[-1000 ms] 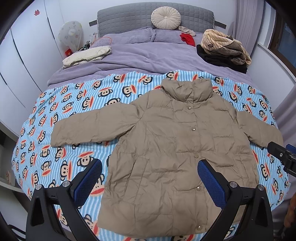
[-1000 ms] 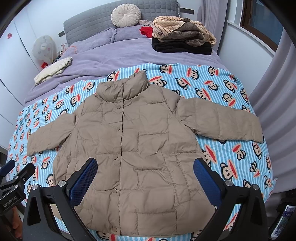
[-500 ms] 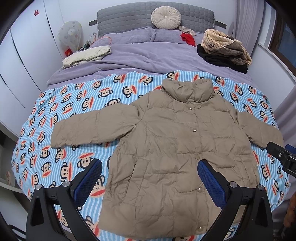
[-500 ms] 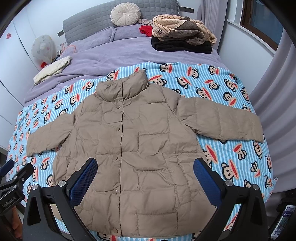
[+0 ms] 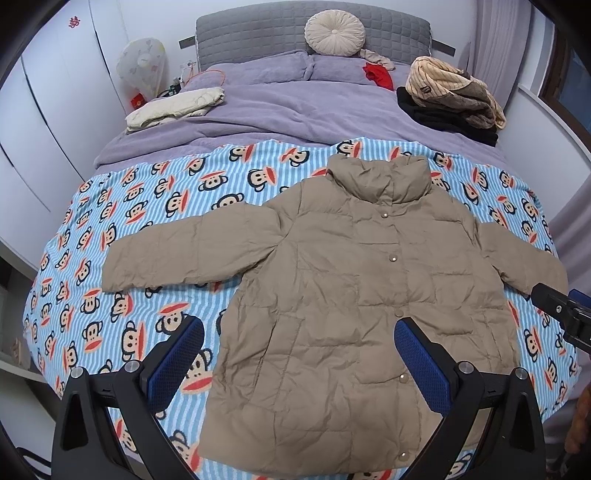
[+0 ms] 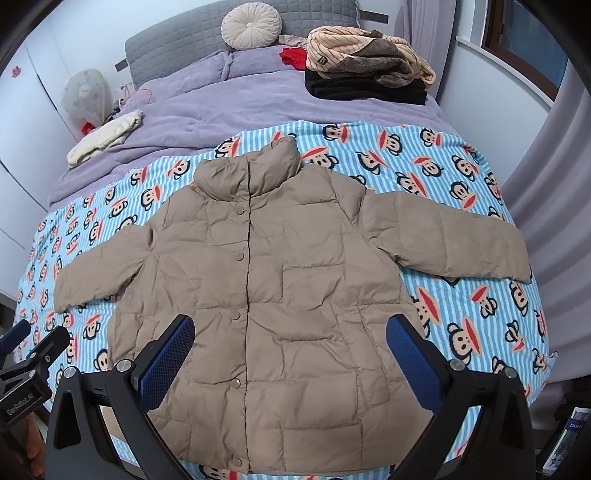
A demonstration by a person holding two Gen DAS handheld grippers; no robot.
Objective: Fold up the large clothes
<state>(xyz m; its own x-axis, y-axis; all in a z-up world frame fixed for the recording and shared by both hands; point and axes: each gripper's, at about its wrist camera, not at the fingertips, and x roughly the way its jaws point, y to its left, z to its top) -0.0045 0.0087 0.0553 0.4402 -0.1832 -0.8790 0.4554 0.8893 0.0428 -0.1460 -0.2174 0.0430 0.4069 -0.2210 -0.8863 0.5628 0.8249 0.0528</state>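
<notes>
A tan puffer jacket lies flat and buttoned, front up, on the monkey-print blanket, sleeves spread to both sides; it also shows in the right wrist view. My left gripper is open and empty, hovering above the jacket's lower hem on its left half. My right gripper is open and empty, hovering above the hem near the middle. The right gripper also shows at the right edge of the left wrist view, and the left gripper at the left edge of the right wrist view.
The bed has a purple duvet behind the blanket. A cream folded garment lies at back left. A pile of striped and black clothes lies at back right. A round cushion leans on the grey headboard. White wardrobes stand left.
</notes>
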